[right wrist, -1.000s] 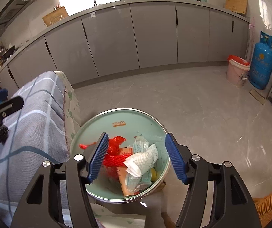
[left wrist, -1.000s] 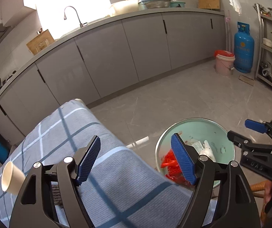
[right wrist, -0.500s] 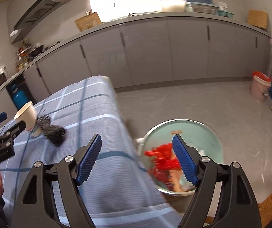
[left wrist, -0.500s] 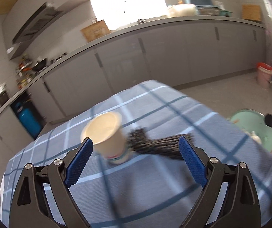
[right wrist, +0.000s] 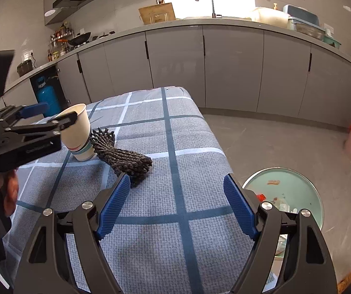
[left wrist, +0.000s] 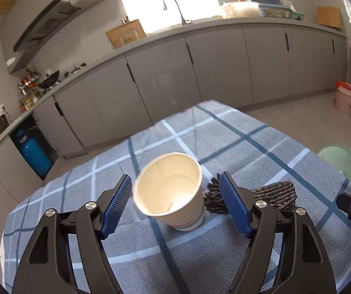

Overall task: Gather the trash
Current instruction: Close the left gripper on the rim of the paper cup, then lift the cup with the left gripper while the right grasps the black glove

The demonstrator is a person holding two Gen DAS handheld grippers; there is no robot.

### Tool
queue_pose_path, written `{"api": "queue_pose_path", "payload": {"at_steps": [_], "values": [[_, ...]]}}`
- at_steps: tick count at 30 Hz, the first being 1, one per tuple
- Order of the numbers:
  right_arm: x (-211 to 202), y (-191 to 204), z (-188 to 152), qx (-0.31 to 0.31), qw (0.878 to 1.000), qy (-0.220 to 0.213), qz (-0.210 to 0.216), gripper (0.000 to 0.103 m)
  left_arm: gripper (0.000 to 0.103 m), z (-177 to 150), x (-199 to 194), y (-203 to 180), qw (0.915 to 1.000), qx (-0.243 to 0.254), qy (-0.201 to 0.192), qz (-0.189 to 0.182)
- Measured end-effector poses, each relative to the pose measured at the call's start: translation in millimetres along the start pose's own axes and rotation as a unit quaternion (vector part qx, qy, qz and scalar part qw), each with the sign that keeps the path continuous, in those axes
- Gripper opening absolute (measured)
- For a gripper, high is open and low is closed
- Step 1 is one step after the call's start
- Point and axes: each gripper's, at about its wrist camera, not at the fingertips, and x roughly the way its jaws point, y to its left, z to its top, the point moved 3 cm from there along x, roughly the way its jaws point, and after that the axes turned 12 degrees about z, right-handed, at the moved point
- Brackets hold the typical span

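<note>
Swung away from the bin and over the table, the left gripper [left wrist: 175, 203] is now seen with its blue pads set either side of the paper cup [left wrist: 171, 191], jaws apart and not yet pressed against the cup wall. The right gripper [right wrist: 176, 207] has also been carried back over the checked tablecloth [right wrist: 165, 132], its jaws wide apart with nothing between them, the dark knitted cloth [right wrist: 124, 158] lying just ahead of its left pad. The cup is found upright on the cloth-covered table, touching or just beside that knitted cloth, and well apart from the green trash bin [right wrist: 285, 188] on the floor off the table's right edge. For a clean pickup, the pads are best brought in evenly at mid-height, so the rim is not crushed and the cup is not tipped; thin paper walls are judged likely to buckle under a hard squeeze, so a gentle clamp is called for. The knitted cloth should be kept clear of the right-hand pad as the jaws are closed. White paper is seen, with a pale inside, coloured bands around the base, and apparently nothing within.
</note>
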Motion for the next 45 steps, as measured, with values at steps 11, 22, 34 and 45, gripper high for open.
{"api": "queue_pose_path", "payload": {"at_steps": [11, 22, 34, 45], "values": [[49, 29, 18, -0.056, 0.998, 0.029, 0.026, 0.078, 0.006, -30, -7, 27, 0.9989, -0.035, 0.031, -0.005], [88, 56, 11, -0.089, 0.99, 0.099, 0.051, 0.017, 0.006, -54, -36, 76, 0.9943, -0.098, 0.037, 0.016], [5, 44, -3, -0.013, 0.998, 0.049, 0.043, 0.012, 0.006, -52, -78, 69, 0.9952, -0.096, 0.002, 0.018], [-63, 19, 0, 0.022, 1.0, -0.001, 0.014, 0.012, 0.006, -31, -117, 37, 0.9966, -0.072, -0.039, -0.008]]}}
